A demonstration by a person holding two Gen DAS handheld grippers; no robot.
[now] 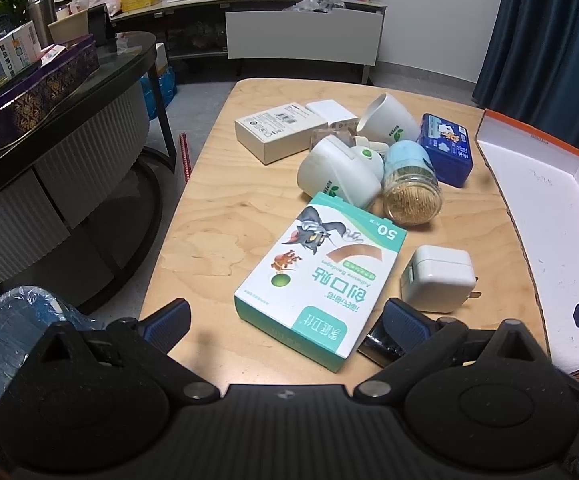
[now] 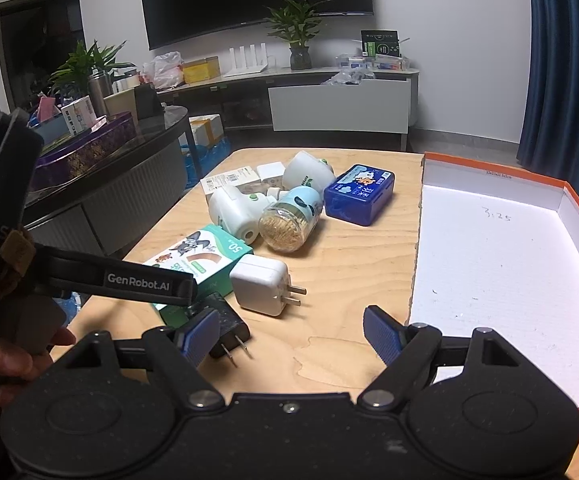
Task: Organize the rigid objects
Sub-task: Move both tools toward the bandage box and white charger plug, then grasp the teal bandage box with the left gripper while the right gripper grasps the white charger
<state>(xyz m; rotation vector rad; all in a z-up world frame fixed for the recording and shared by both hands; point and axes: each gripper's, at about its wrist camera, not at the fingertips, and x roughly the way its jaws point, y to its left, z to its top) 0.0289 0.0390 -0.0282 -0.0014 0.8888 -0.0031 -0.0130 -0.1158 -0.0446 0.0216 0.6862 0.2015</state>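
Nothing is packed yet: both grippers, left and right, hover with jaws wide; next, grasp the white square charger for the orange-rimmed cardboard tray.

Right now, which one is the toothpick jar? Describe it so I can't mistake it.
Start at the orange-rimmed box lid on the wooden table, then look left to the pile. The toothpick jar lies on its side between the blue tin and a white plug-in device; it alone is clear, packed with pale sticks.
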